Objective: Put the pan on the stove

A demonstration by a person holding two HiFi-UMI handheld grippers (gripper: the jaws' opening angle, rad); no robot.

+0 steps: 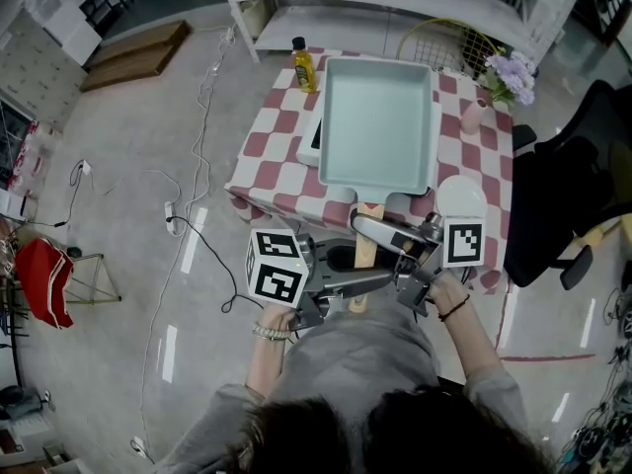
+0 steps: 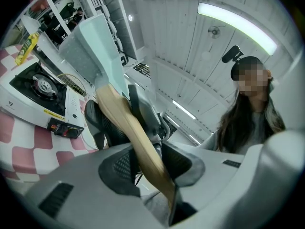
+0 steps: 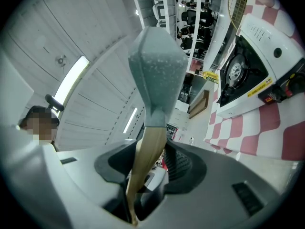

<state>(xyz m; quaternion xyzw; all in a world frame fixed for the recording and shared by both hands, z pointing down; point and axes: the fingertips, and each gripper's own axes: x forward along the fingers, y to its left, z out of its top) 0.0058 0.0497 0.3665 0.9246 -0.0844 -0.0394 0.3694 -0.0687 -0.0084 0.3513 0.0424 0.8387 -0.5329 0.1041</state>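
A pale teal square pan [image 1: 375,121] with a wooden handle [image 1: 363,250] hangs in the air over the checked table [image 1: 272,156]. It covers most of the white gas stove [image 1: 311,136] beneath it. Both grippers grip the handle from either side. My left gripper [image 1: 338,268] is shut on the handle [image 2: 131,132], with the pan [image 2: 93,46] ahead and the stove [image 2: 40,92] down to the left. My right gripper [image 1: 395,250] is also shut on the handle [image 3: 145,161], with the pan [image 3: 157,75] above and the stove [image 3: 248,70] to the right.
On the table stand a yellow oil bottle [image 1: 303,64], a pink vase of purple flowers [image 1: 509,75] and a white plate [image 1: 461,196]. A black office chair [image 1: 573,196] stands right of the table. Cables [image 1: 197,225] trail over the floor at left.
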